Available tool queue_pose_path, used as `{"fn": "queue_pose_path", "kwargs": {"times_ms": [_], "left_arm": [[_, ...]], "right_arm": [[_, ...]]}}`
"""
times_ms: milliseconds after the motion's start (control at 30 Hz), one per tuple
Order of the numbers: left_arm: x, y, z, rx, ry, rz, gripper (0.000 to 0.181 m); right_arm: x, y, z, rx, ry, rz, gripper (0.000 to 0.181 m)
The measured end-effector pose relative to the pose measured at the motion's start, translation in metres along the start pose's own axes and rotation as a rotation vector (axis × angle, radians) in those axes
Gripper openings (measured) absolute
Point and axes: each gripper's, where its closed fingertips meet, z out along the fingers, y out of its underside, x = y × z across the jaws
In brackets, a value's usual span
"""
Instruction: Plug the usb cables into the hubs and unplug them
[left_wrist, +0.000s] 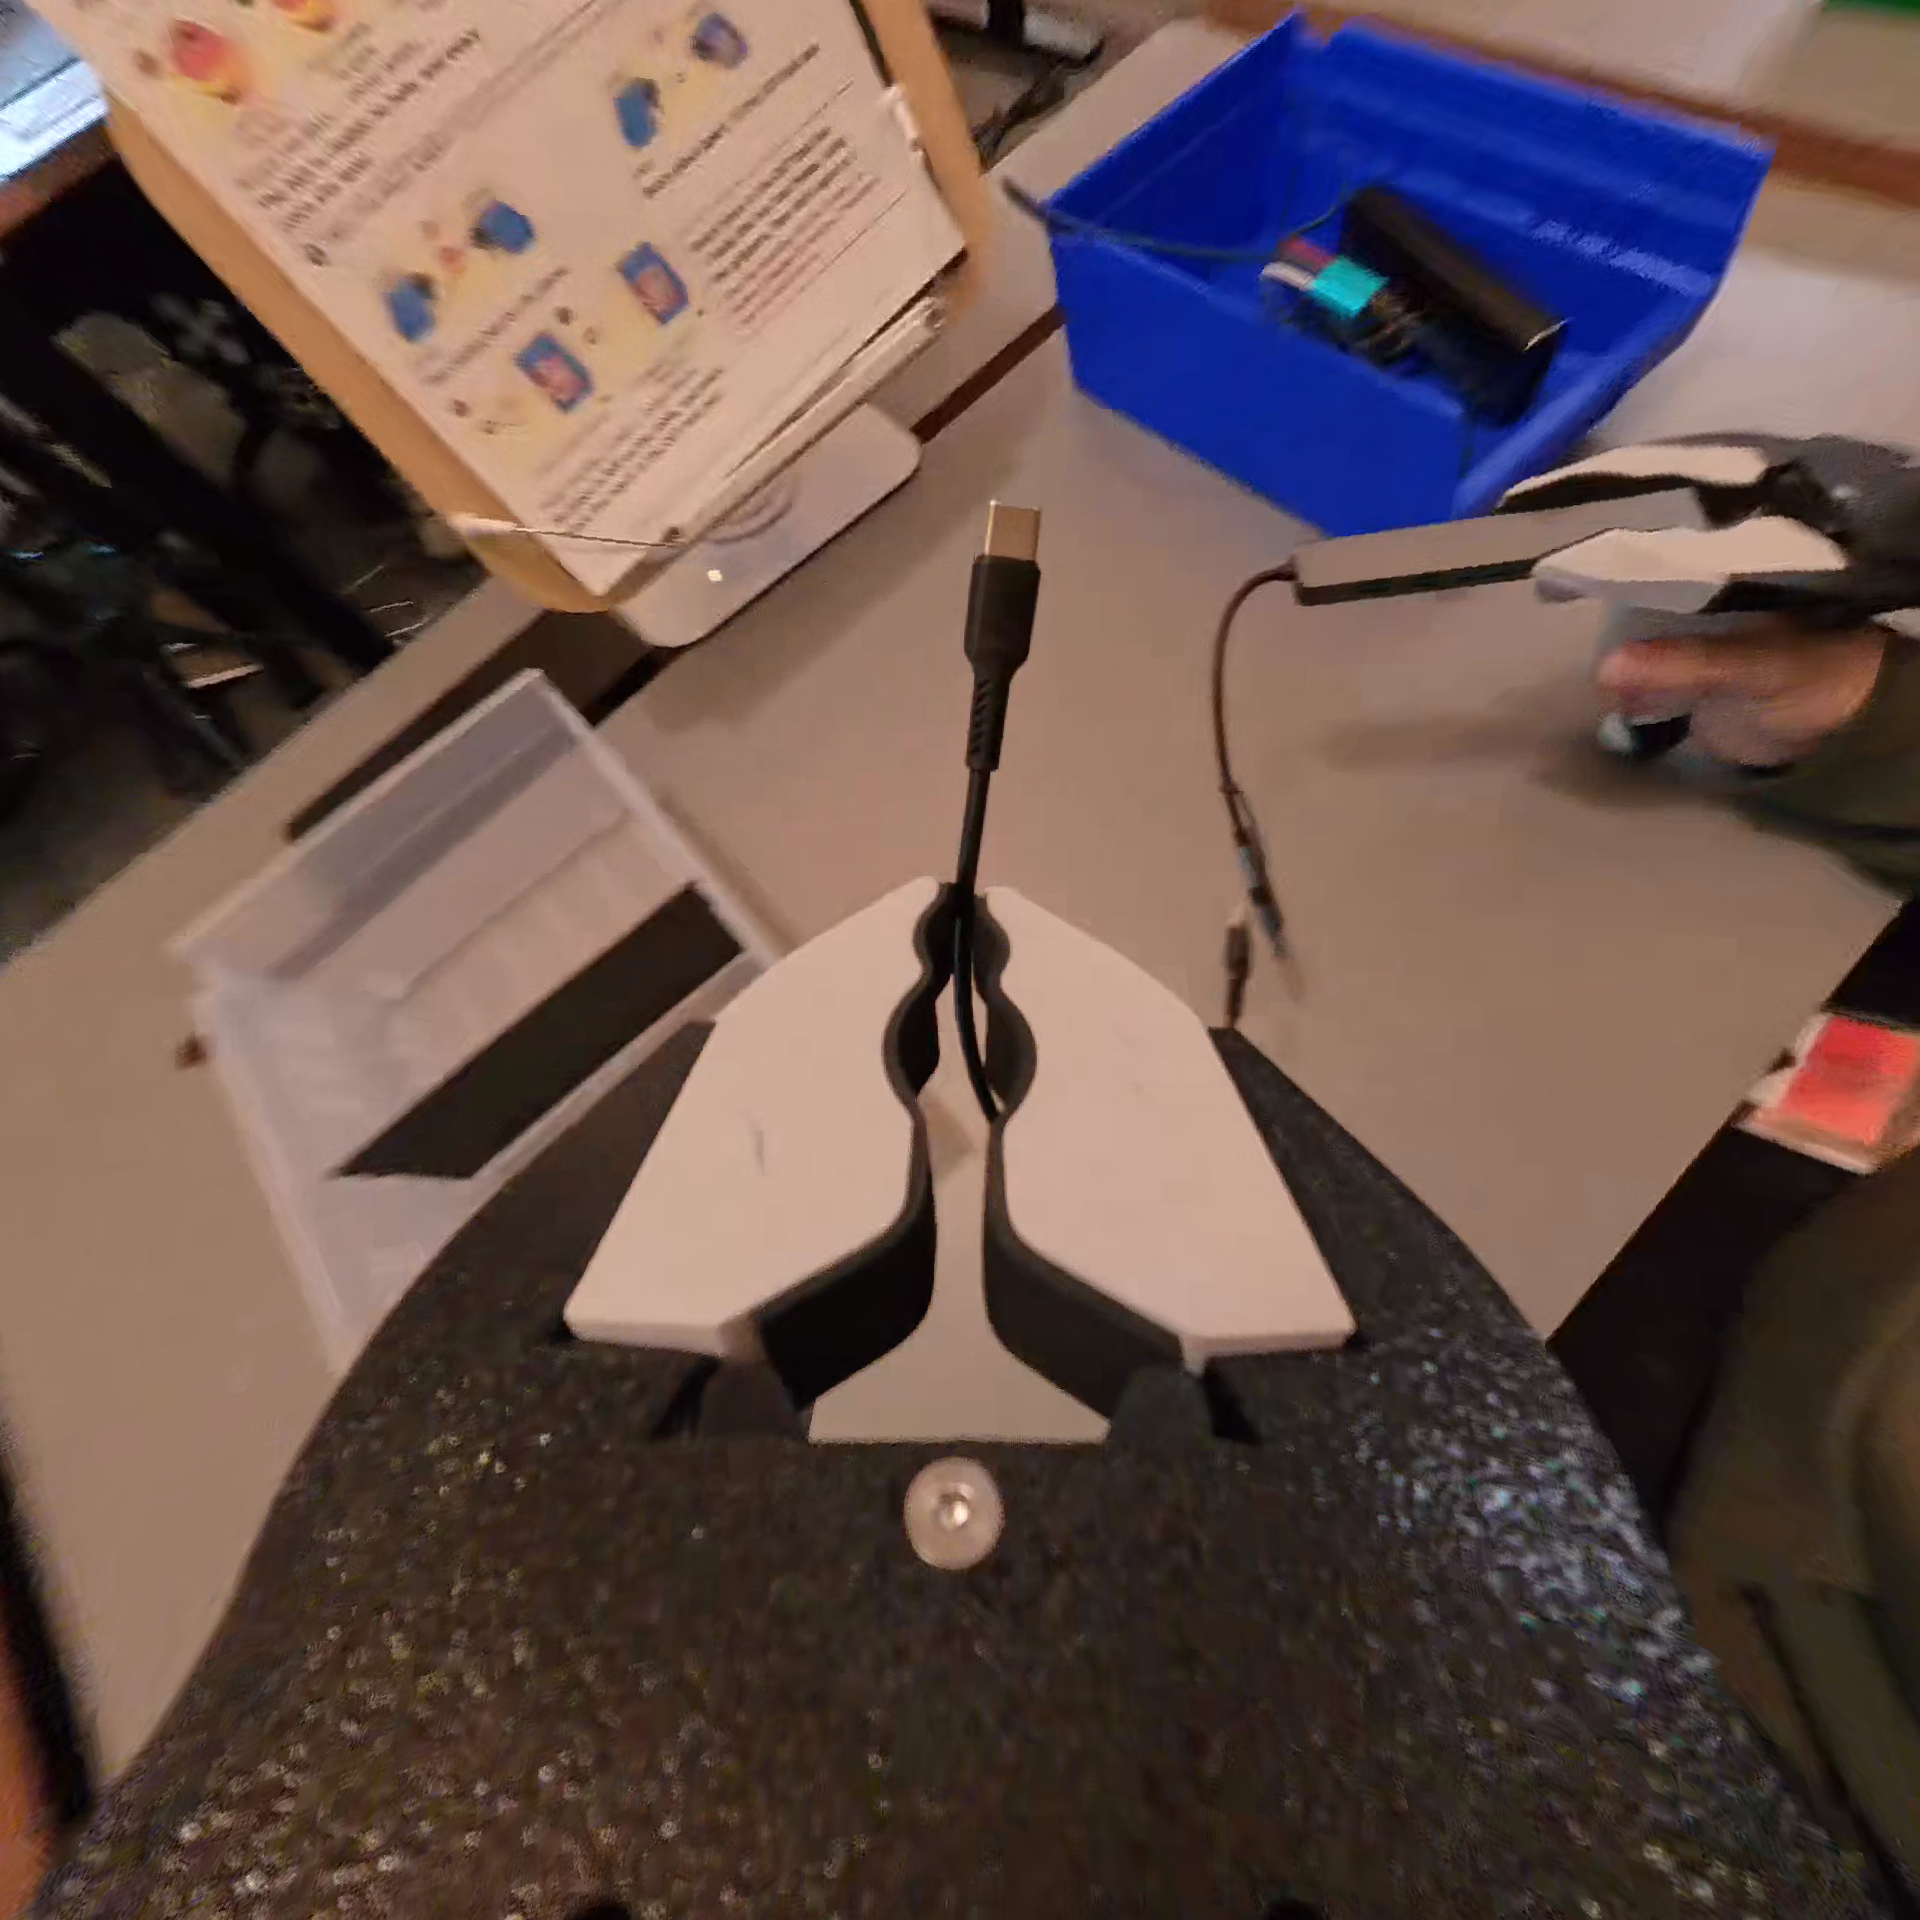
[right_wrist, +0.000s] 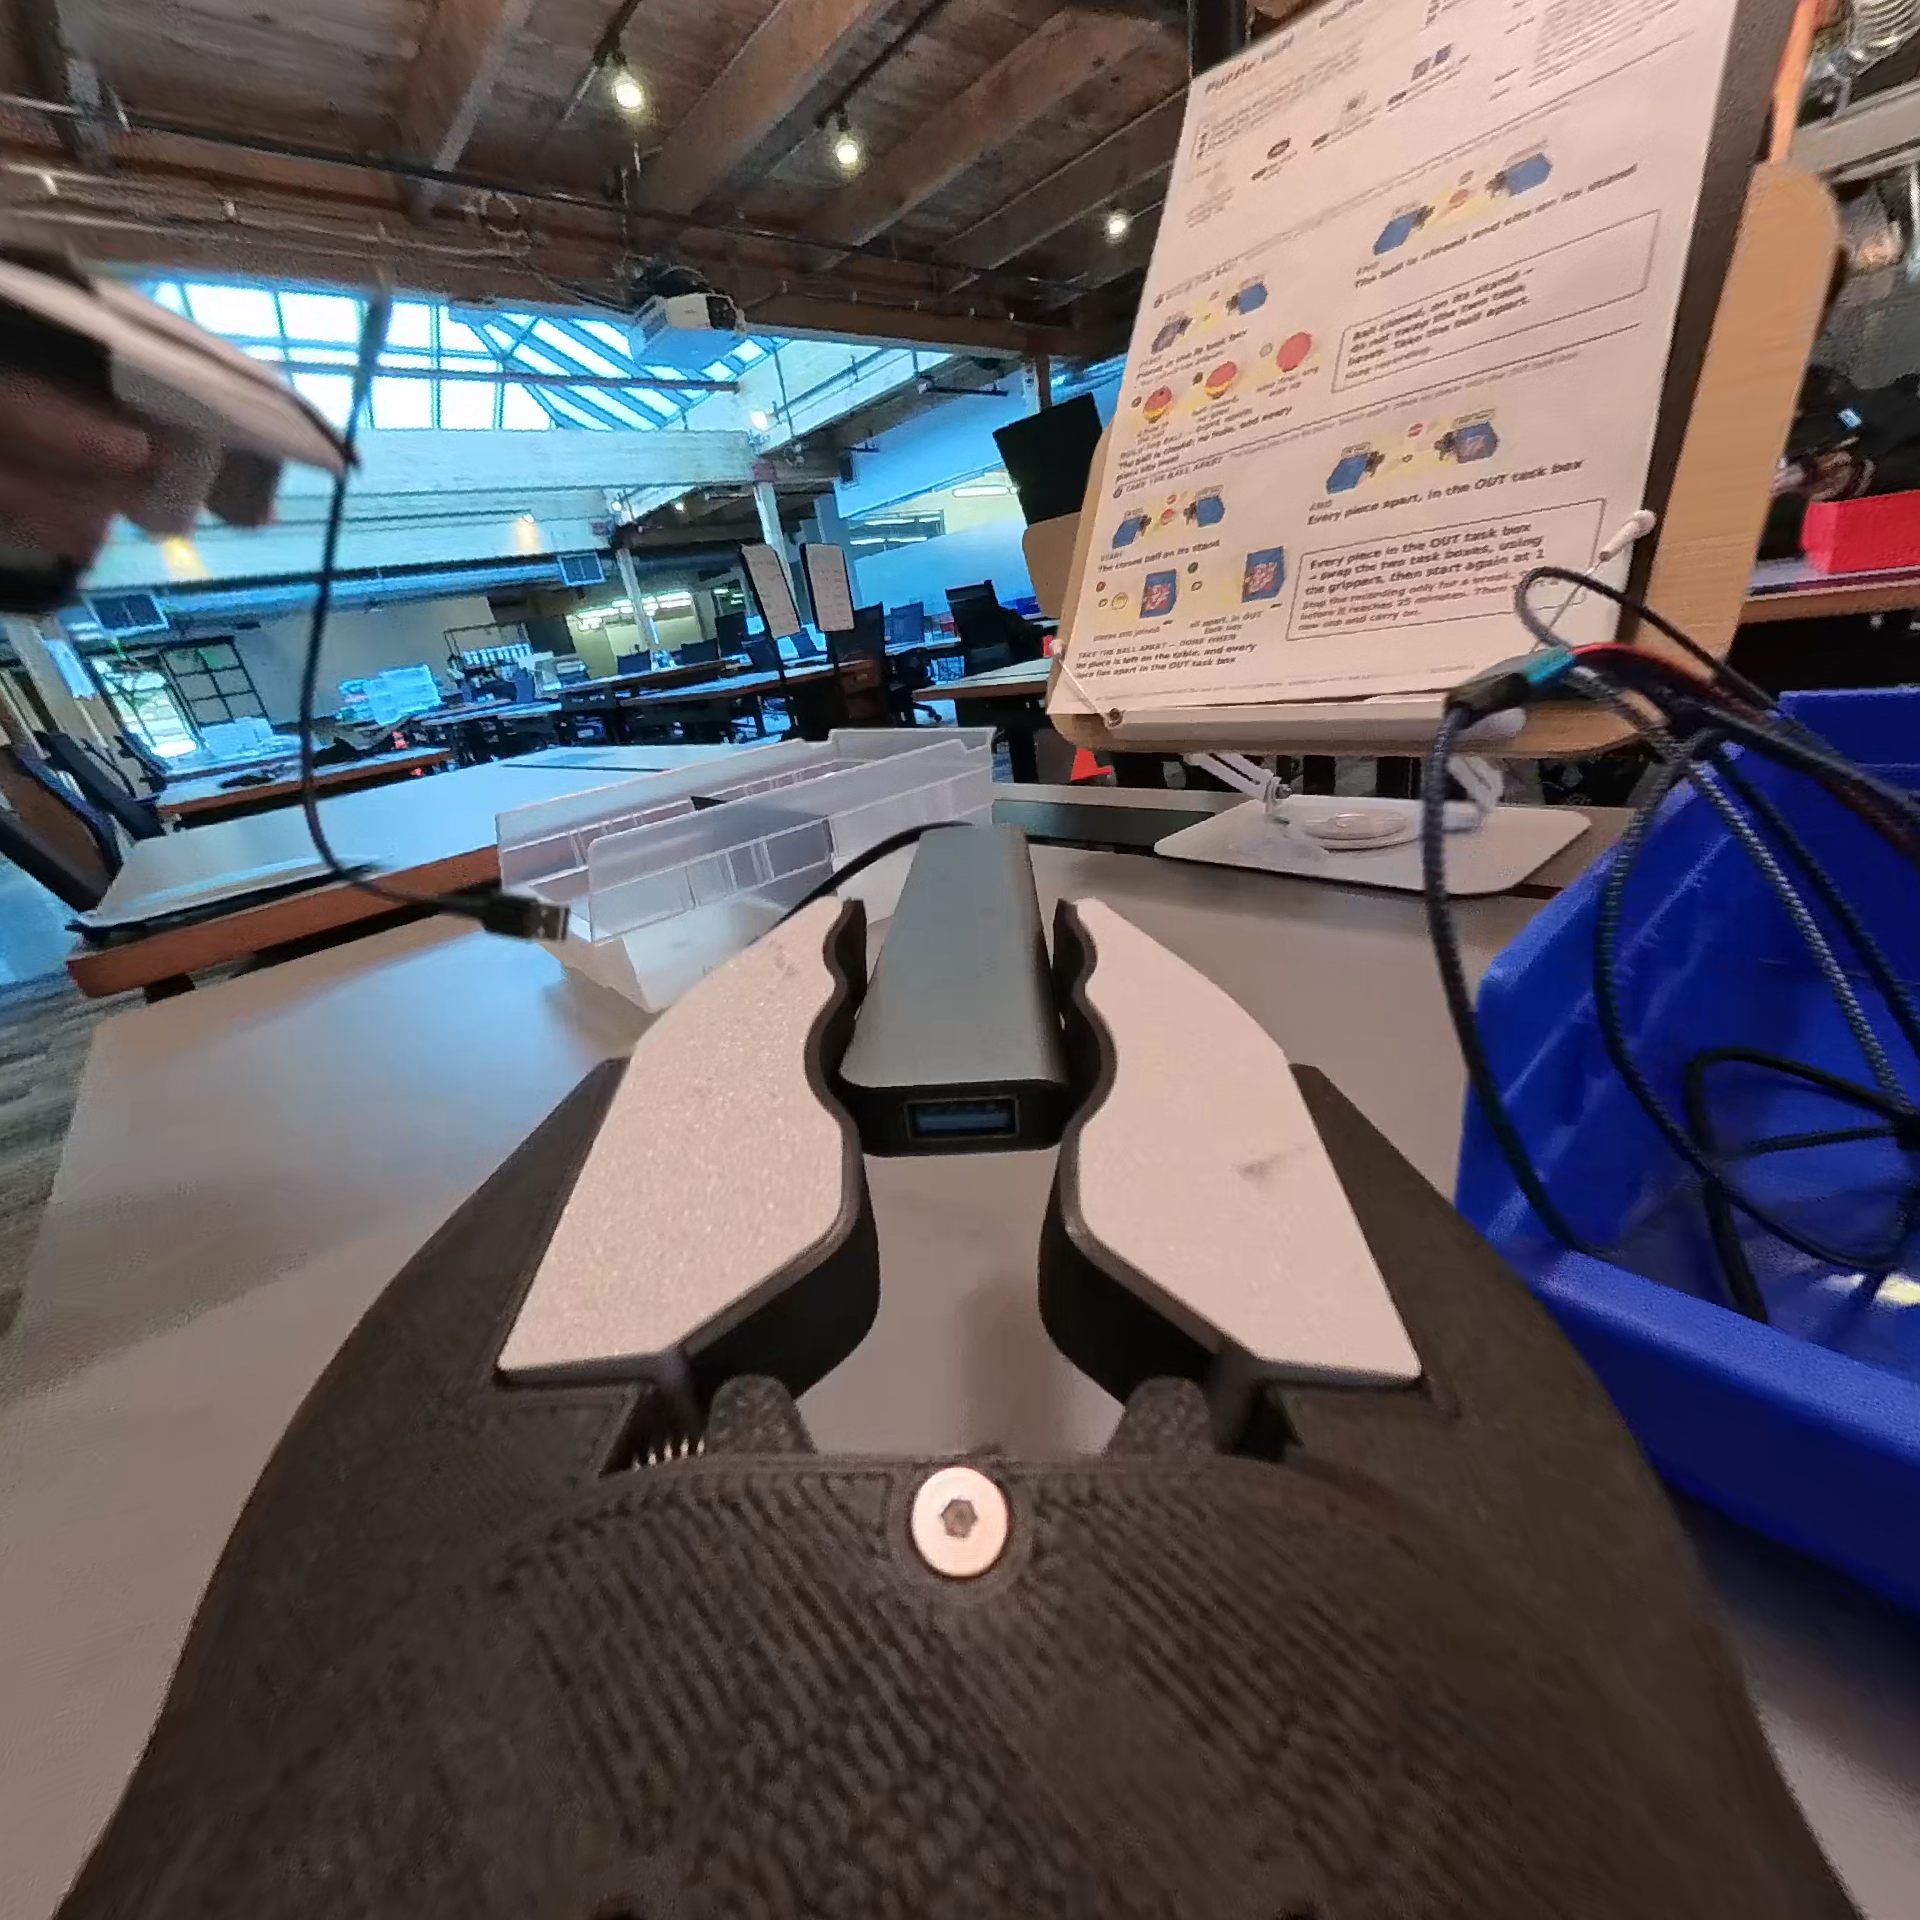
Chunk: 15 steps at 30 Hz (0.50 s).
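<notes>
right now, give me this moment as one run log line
left gripper: shut on black usb cable | right gripper: shut on grey hub | cable unplugged, both held above table

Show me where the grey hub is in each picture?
Left wrist view: the grey hub is at the right, pinched by the right hand-held gripper.
Right wrist view: the hub is in the middle, between that gripper's fingers.
Shared landmark: the blue bin.

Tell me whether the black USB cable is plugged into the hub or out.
Out. The cable's plug stands bare above the left gripper, apart from the grey hub in the right gripper.
</notes>
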Motion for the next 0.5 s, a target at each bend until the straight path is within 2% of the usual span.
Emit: {"fn": "queue_pose_path", "kwargs": {"times_ms": [67,200,267,400,500], "left_arm": [[0.020,0.026,0.022,0.012,0.047,-0.064,0.002],[0.051,0.102,0.074,-0.087,0.119,-0.219,0.002],[0.053,0.134,0.093,-0.149,0.080,-0.234,0.002],[0.047,0.183,0.111,-0.332,-0.004,-0.188,0.004],[0.035,0.192,0.105,-0.375,-0.119,-0.087,0.017]], "right_arm": [[0.003,-0.003,-0.006,-0.007,0.019,-0.018,0.035],[0.002,-0.005,-0.021,-0.021,0.047,-0.065,0.035],[0.000,-0.001,-0.025,-0.026,0.047,-0.081,0.035],[-0.002,0.001,-0.024,-0.022,0.039,-0.090,0.035],[-0.006,0.003,-0.023,-0.031,0.026,-0.112,0.035]]}}
